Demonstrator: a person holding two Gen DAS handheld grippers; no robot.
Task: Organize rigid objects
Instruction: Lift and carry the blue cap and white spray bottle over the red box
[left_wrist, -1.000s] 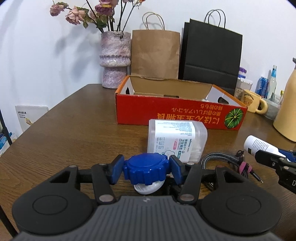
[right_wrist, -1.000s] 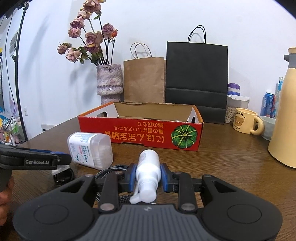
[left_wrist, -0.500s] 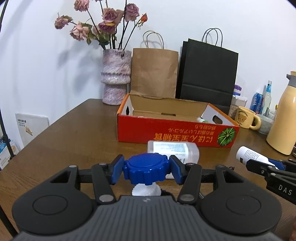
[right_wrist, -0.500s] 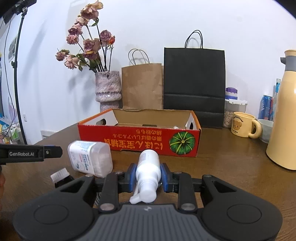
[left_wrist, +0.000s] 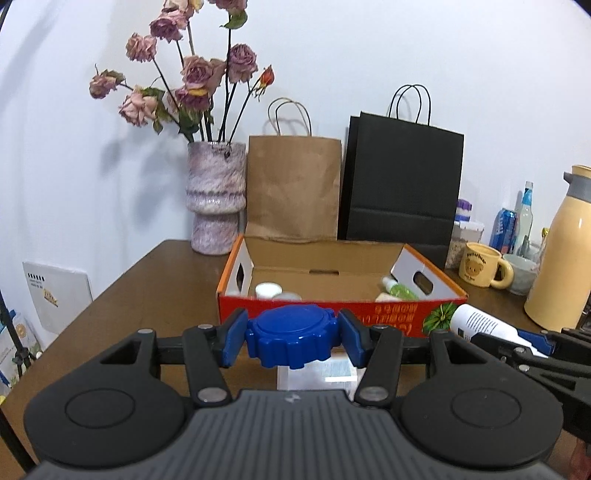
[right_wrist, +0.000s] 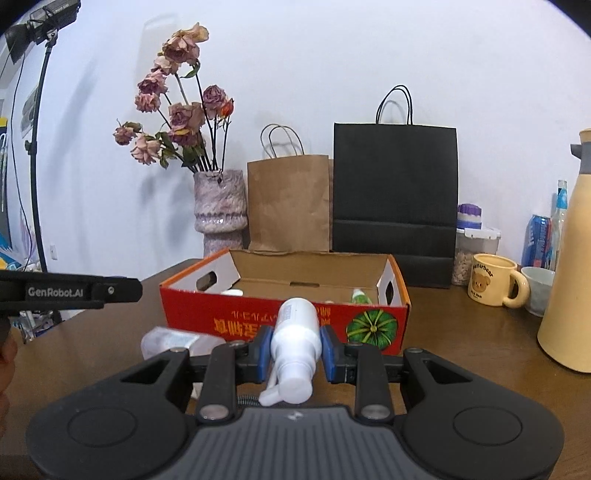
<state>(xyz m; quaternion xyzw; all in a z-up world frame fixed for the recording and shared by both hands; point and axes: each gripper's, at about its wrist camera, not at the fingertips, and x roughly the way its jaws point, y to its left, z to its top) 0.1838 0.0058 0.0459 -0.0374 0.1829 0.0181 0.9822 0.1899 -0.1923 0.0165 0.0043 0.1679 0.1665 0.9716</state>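
Your left gripper (left_wrist: 291, 341) is clamped across the ribbed sides of the blue-capped jar (left_wrist: 293, 338), a grip that keeps the round lid from slipping. Your right gripper (right_wrist: 295, 350) is squeezed on the body of the white spray bottle (right_wrist: 295, 332), which lies level with its nozzle back toward you, so the pump head is left free. Both hang above the table (right_wrist: 461, 332), just short of the red cardboard box (right_wrist: 280, 321), whose near wall faces you. The box sits toward the table's back edge (vase and paper bags stand right behind it). Inside, small white containers (left_wrist: 273, 291) sit at the left end and a green bottle (left_wrist: 400, 290) at the right end, so the middle of the floor looks the open spot. A clear plastic container (right_wrist: 173, 341) lies on the table before the box's near left corner; I judge you should carry over it, not through it. The mug (right_wrist: 493, 284) and thermos (right_wrist: 570, 273) stand well clear near the right edge.
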